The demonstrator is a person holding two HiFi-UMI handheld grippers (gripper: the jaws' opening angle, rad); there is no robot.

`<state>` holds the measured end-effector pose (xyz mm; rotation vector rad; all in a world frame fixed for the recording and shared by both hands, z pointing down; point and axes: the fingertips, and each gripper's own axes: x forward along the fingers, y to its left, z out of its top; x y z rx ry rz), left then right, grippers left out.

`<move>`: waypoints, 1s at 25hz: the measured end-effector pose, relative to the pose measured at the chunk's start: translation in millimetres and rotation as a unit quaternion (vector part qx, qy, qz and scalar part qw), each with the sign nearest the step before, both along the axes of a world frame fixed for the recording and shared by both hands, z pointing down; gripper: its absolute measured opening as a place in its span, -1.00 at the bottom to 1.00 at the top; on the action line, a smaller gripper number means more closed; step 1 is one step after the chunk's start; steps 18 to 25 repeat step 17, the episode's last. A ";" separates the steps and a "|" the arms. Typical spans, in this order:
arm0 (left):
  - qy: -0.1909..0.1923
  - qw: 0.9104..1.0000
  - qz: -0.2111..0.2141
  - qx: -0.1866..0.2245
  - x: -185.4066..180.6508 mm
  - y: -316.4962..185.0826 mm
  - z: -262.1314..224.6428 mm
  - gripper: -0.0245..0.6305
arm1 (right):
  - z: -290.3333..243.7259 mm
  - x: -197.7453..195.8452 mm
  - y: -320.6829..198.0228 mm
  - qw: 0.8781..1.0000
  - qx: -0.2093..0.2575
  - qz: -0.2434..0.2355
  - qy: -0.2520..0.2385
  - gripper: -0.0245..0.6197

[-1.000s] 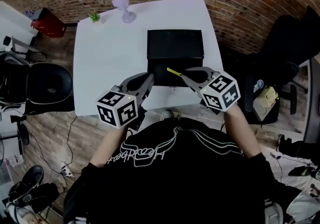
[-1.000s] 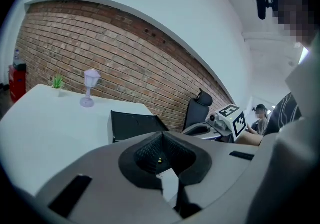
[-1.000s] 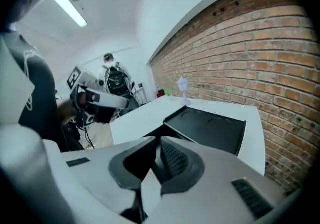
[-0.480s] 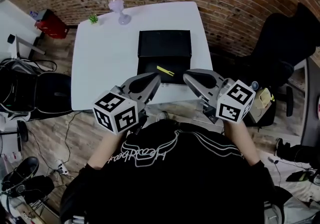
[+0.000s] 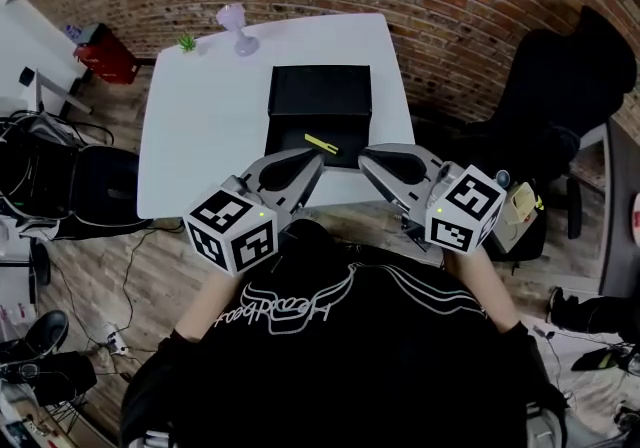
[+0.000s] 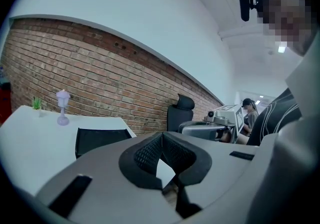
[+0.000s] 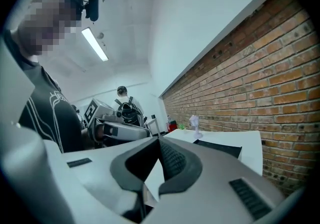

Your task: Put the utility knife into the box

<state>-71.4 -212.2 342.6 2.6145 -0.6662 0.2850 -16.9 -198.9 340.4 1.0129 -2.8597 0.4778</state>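
The black box (image 5: 320, 92) stands open in the middle of the white table (image 5: 200, 136). A yellow utility knife (image 5: 321, 144) lies in its near half, untouched. My left gripper (image 5: 316, 160) hovers at the table's near edge, just short of the box, shut and empty. To the right of the knife my right gripper (image 5: 363, 156) is level with it, also shut with nothing in it. In the left gripper view the left gripper (image 6: 161, 134) has its pads together, with the box (image 6: 100, 139) beyond. The right gripper (image 7: 159, 140) shows the same in the right gripper view.
A purple lamp-shaped ornament (image 5: 238, 24) and a small green plant (image 5: 187, 40) stand at the table's far left. A red bin (image 5: 103, 52) sits on the floor beyond. Black office chairs flank the table at left (image 5: 75, 186) and right (image 5: 565, 96). A brick wall runs behind.
Both grippers have drawn back from the box toward the person's body. The right gripper has left the knife, which stays lying in the box.
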 end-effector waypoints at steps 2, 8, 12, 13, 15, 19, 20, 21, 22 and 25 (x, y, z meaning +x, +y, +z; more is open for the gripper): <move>0.000 1.000 -0.002 0.001 0.7 -2.5 0.2 -0.83 | 0.5 -1.6 -1.5 1.000 0.000 -0.005 0.010 -0.92; -0.005 1.000 -0.007 0.007 1.2 -12.6 2.5 -0.83 | 5.2 -5.5 -11.9 0.999 0.000 -0.011 0.033 -0.92; -0.008 1.000 -0.012 0.005 -3.2 -19.0 6.9 -0.83 | 11.0 -9.3 -20.5 0.999 -0.001 -0.014 0.047 -0.92; -0.010 1.000 -0.013 0.004 -4.2 -20.1 8.3 -0.83 | 12.6 -10.2 -21.9 0.999 -0.002 -0.015 0.051 -0.92; -0.012 1.000 -0.014 0.004 -5.5 -22.5 10.2 -0.83 | 14.0 -11.7 -24.5 0.998 -0.001 -0.017 0.055 -0.92; -0.013 1.000 -0.014 0.004 -6.2 -25.4 11.1 -0.83 | 14.7 -12.7 -27.0 0.998 0.000 -0.018 0.059 -0.92; -0.013 1.000 -0.014 0.004 -6.2 -25.4 11.1 -0.83 | 14.7 -12.7 -27.0 0.998 0.000 -0.018 0.059 -0.92; -0.013 1.000 -0.014 0.004 -6.2 -25.4 11.1 -0.83 | 14.7 -12.7 -27.0 0.998 0.000 -0.018 0.059 -0.92; -0.013 1.000 -0.014 0.004 -6.2 -25.4 11.1 -0.83 | 14.7 -12.7 -27.0 0.998 0.000 -0.018 0.059 -0.92; -0.013 1.000 -0.014 0.004 -6.2 -25.4 11.1 -0.83 | 14.7 -12.7 -27.0 0.998 0.000 -0.018 0.059 -0.92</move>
